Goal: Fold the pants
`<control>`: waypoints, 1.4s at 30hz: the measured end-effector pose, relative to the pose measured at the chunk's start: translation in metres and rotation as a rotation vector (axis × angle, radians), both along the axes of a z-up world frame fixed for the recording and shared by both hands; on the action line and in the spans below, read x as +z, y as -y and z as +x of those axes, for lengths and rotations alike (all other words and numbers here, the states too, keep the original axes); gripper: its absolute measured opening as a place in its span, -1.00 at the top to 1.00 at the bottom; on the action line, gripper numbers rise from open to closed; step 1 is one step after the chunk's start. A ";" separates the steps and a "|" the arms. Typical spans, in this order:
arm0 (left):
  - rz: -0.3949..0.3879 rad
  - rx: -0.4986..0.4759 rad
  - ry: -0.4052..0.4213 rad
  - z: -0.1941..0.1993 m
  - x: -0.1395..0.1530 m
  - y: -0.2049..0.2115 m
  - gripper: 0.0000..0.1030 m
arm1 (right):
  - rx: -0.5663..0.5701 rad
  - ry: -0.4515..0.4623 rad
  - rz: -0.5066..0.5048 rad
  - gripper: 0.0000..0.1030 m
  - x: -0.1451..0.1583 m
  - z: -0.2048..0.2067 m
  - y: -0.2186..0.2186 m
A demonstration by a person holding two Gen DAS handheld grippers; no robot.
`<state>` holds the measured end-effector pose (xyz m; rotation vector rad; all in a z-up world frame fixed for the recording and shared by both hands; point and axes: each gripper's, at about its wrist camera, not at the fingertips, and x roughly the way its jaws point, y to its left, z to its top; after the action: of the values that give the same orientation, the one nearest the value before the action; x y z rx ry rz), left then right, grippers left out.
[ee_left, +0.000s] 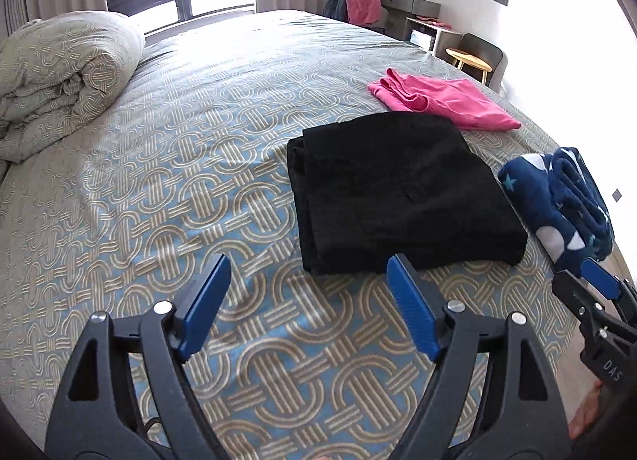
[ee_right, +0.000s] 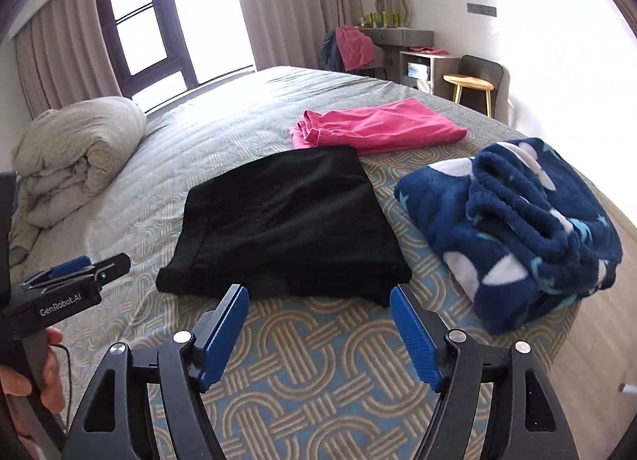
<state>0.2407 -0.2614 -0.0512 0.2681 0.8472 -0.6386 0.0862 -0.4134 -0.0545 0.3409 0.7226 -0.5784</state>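
Both sets of fingers, left (ee_left: 308, 293) and right (ee_right: 320, 318), are spread wide and grip nothing, held above the bed (ee_left: 179, 165). On it, largest first: a rolled duvet (ee_left: 59, 78) far off left, my black pants (ee_right: 286, 221) folded flat just ahead, a blue blanket (ee_right: 513, 245) to their right, a pink garment (ee_right: 378, 127) behind.

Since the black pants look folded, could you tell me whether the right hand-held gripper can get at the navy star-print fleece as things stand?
Probably yes. The right hand-held gripper is open, and the navy fleece lies on the bed to its right with nothing between them.
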 end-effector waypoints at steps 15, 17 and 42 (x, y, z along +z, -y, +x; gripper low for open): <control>0.025 0.002 0.015 -0.085 0.022 -0.034 -0.60 | 0.011 -0.054 -0.010 -0.47 0.035 -0.052 -0.032; 0.020 0.004 0.016 -0.089 0.025 -0.035 -0.60 | 0.010 -0.056 -0.032 -0.47 0.038 -0.056 -0.036; 0.021 -0.027 0.031 -0.108 0.027 -0.018 -0.60 | -0.009 -0.077 -0.089 -0.47 0.047 -0.062 -0.040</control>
<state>0.1324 -0.2438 -0.0242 0.3077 0.8223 -0.6496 0.0243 -0.3735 -0.0077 0.2405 0.7674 -0.6334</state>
